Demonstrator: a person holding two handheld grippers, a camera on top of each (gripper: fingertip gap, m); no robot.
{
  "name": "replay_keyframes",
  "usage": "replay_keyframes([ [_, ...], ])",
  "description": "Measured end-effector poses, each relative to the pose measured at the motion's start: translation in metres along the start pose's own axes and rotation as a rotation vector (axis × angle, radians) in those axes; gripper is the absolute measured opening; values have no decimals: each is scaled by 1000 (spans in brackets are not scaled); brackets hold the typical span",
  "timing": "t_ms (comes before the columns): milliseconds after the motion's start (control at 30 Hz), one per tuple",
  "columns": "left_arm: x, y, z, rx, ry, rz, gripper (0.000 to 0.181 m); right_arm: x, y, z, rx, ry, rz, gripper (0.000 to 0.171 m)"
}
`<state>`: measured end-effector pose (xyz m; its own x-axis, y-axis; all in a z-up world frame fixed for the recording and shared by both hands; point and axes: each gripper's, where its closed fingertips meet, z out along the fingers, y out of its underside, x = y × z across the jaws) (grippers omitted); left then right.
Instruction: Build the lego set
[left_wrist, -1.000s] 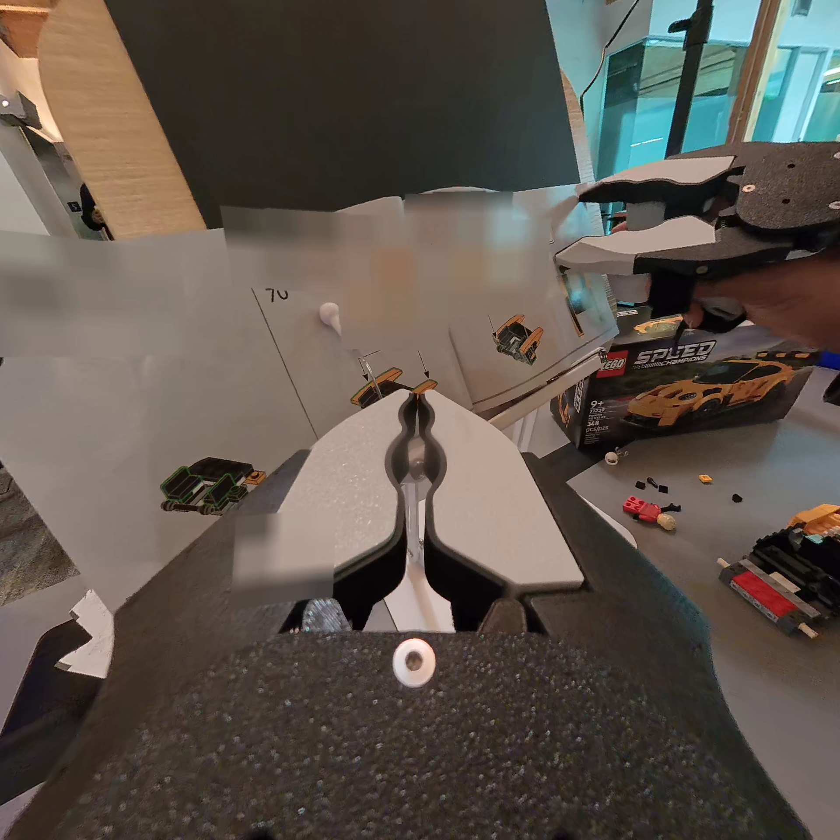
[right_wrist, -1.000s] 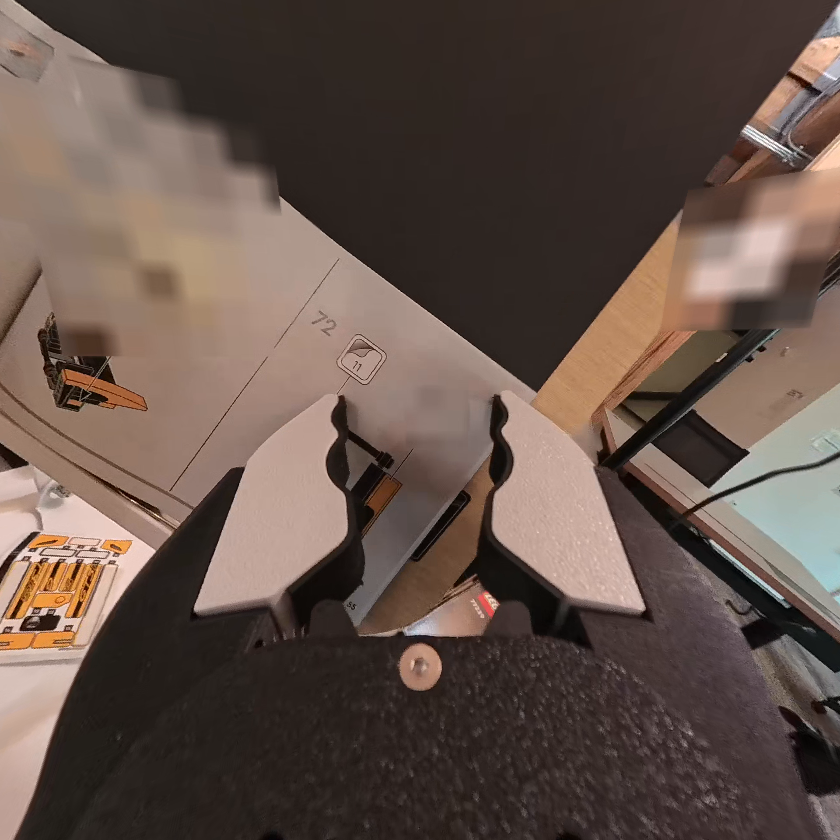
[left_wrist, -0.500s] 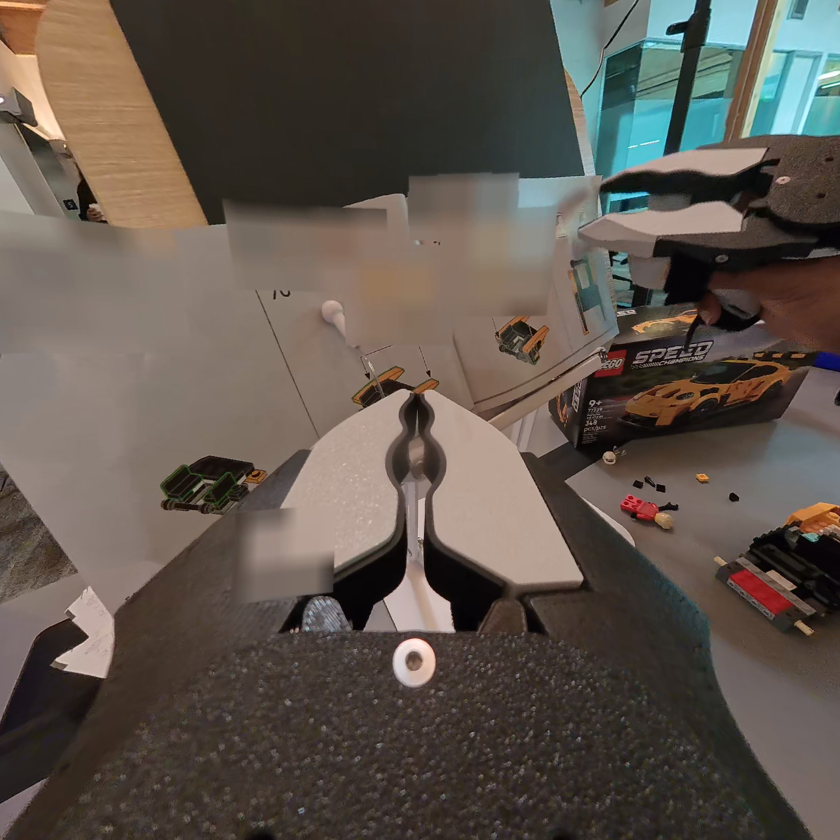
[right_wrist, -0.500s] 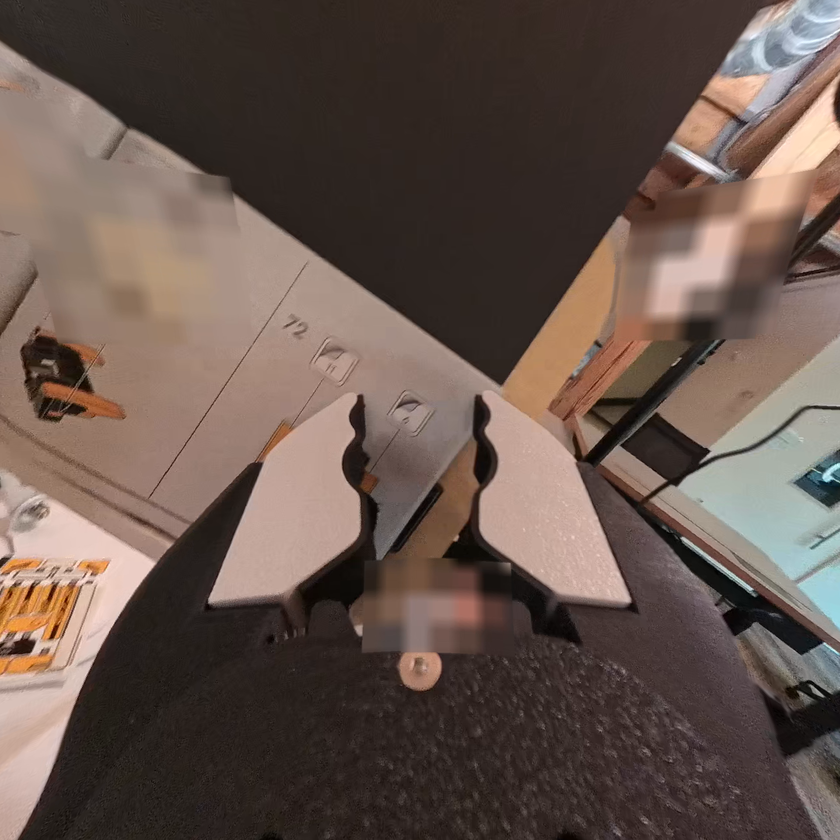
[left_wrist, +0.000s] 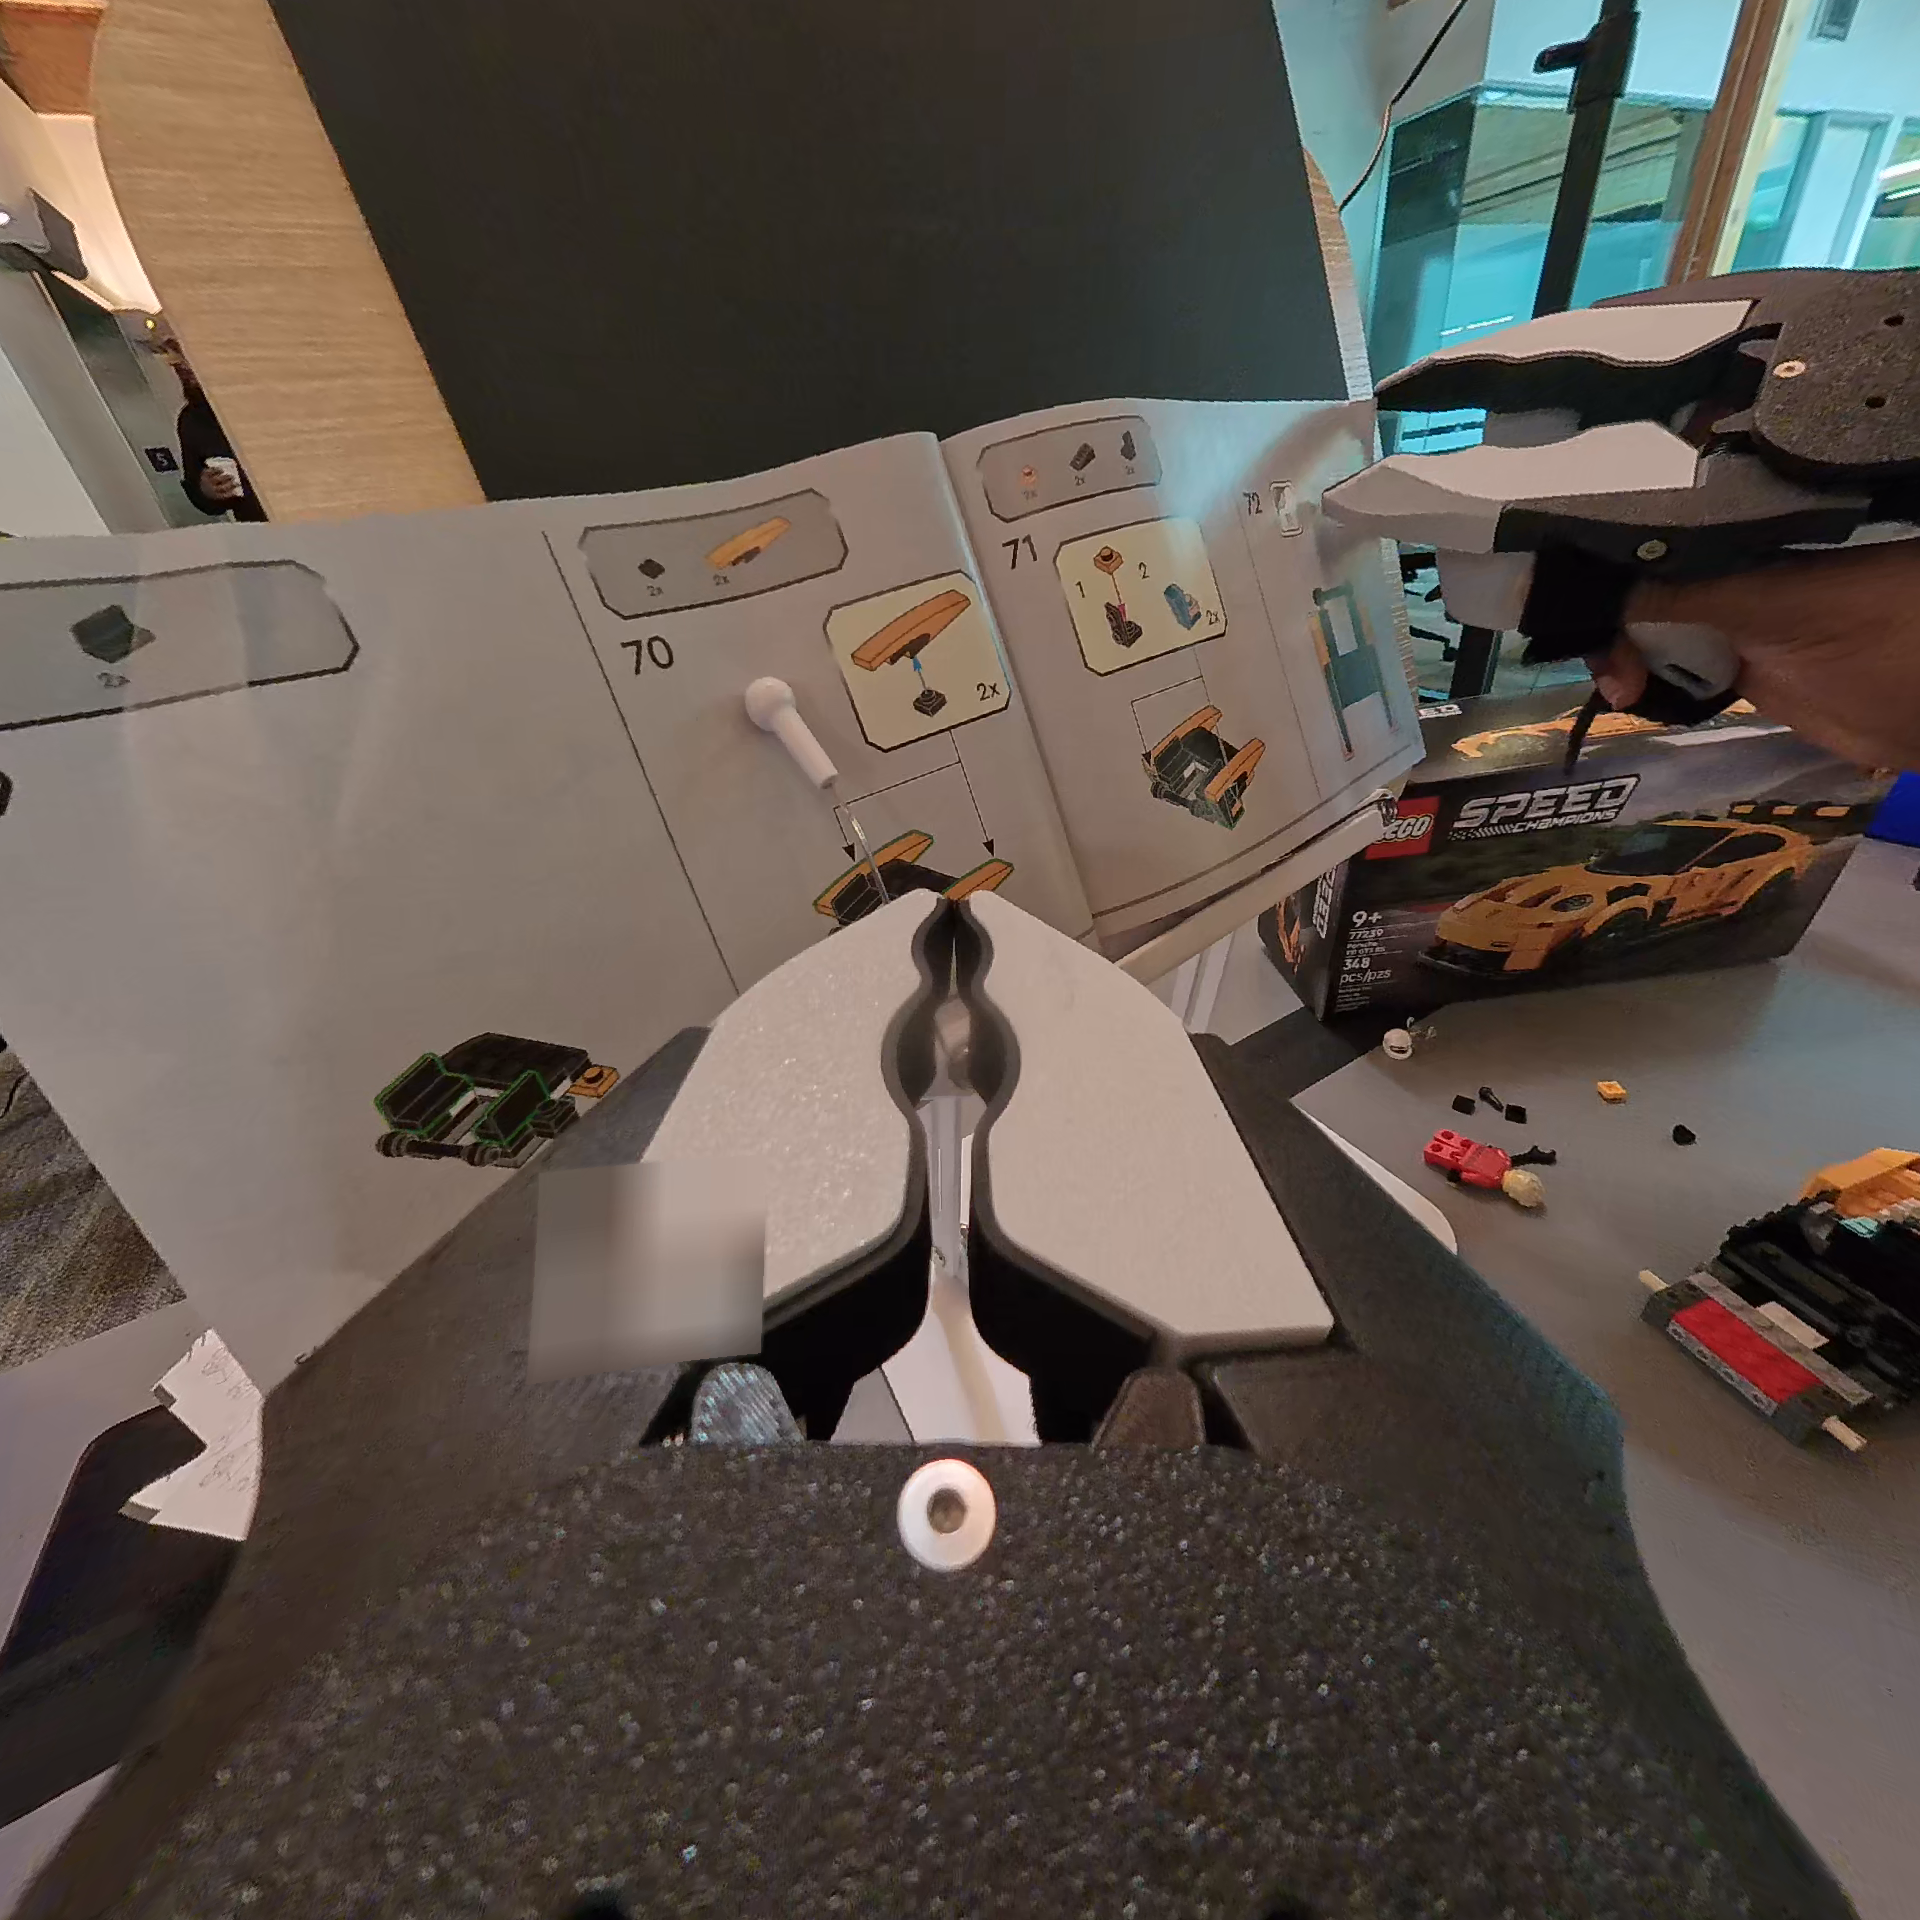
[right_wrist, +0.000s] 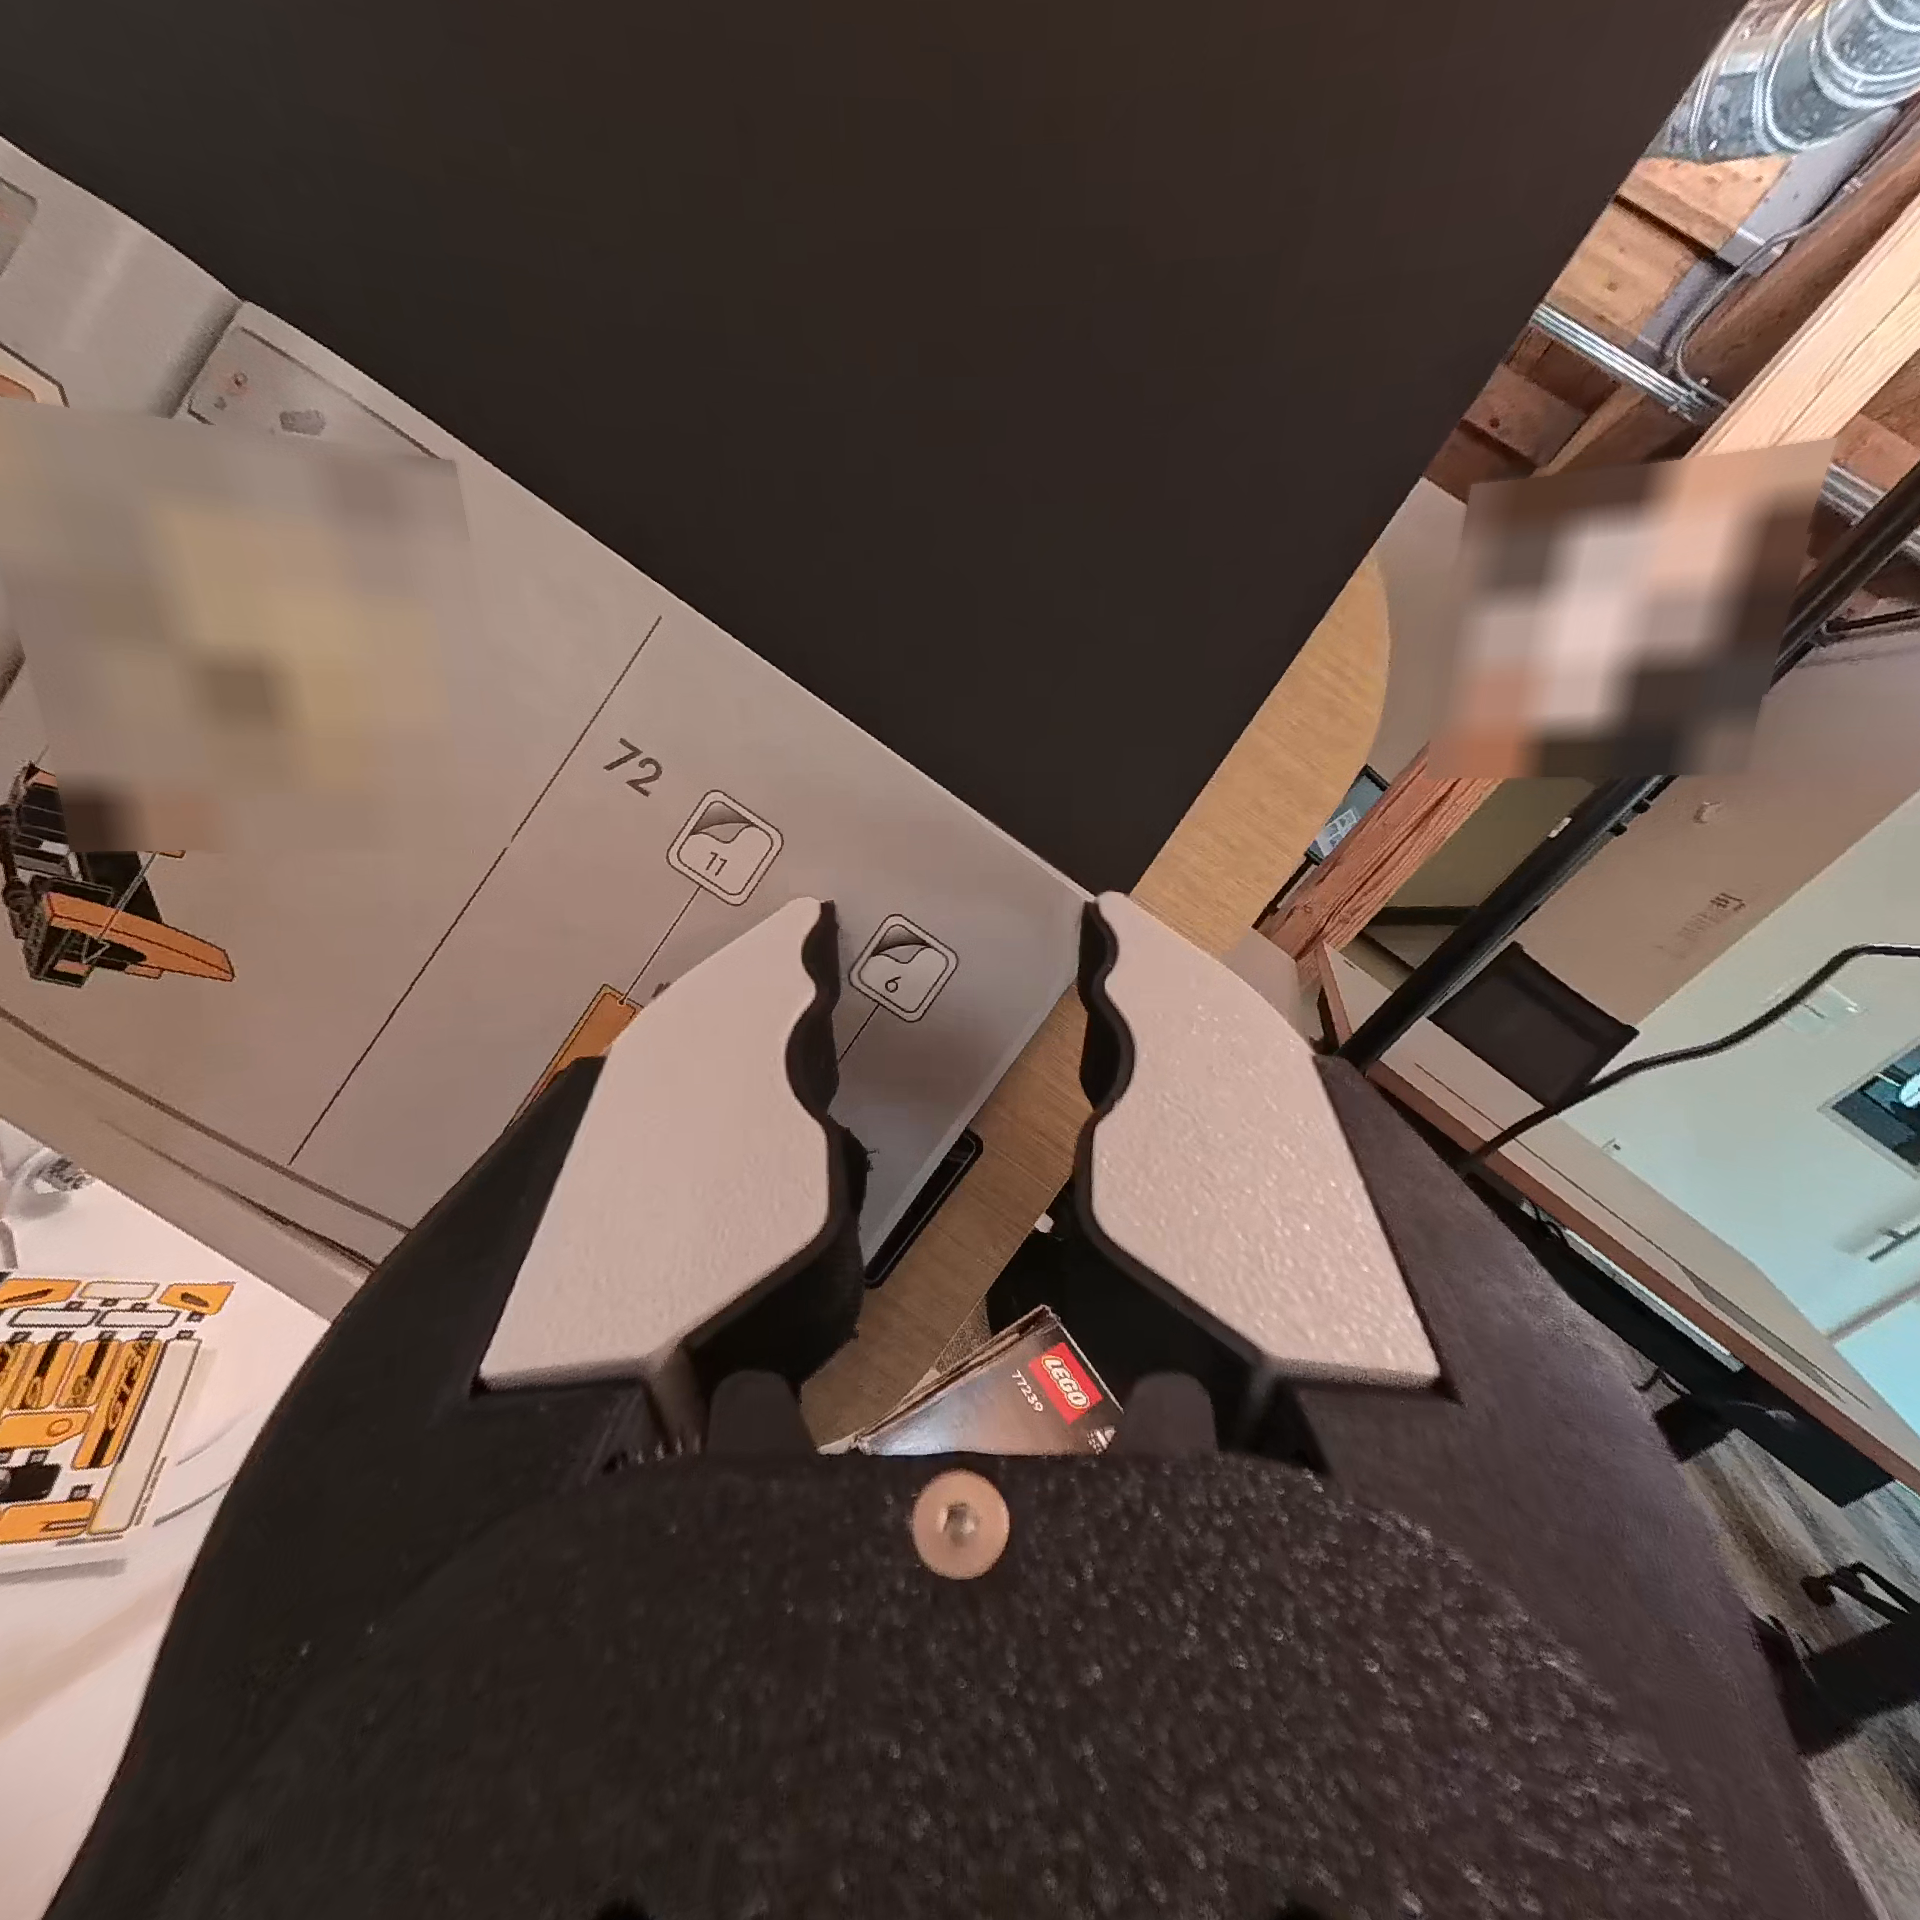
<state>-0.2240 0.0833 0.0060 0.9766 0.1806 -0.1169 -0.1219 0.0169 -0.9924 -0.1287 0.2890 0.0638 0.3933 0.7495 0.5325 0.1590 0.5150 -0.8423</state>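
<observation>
The open instruction booklet (left_wrist: 436, 831) stands upright on a white stand. My left gripper (left_wrist: 951, 912) is shut low in front of it, its tips closed on the thin wire of the stand's white page-holder arm (left_wrist: 790, 727). My right gripper (left_wrist: 1361, 447) is open at the booklet's right edge. In the right wrist view the right gripper (right_wrist: 951, 925) has its jaws either side of the right page's (right_wrist: 499, 935) outer edge, not closed on it. The partly built black and orange car (left_wrist: 1808, 1309) sits on the table at the right.
The set's box (left_wrist: 1579, 883) stands behind the booklet's right side. A red minifigure part (left_wrist: 1475, 1158) and several small loose pieces (left_wrist: 1610, 1089) lie on the grey table (left_wrist: 1558, 1538). A sticker sheet (right_wrist: 83, 1423) lies left of the right gripper. A dark panel (left_wrist: 790, 229) stands behind. The grippers' ends are close to 25 centimetres from one another.
My right gripper drifted slightly right and up along the page edge; its jaws narrowed, then widened again. My left gripper stayed shut and still.
</observation>
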Motion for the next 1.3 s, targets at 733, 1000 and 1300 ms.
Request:
replay_keyframes([
  [733, -1, 2, 1, -5, 1, -6, 0, 21, 0, 1, 10, -9, 88, 2],
  [1000, -2, 1, 0, -3, -1, -5, 0, 17, -2, -2, 14, 0, 49, 0],
  [1300, 2, -7, -3, 16, 7, 13, 5, -11, -25, -38, 80, -158, 30, 0],
])
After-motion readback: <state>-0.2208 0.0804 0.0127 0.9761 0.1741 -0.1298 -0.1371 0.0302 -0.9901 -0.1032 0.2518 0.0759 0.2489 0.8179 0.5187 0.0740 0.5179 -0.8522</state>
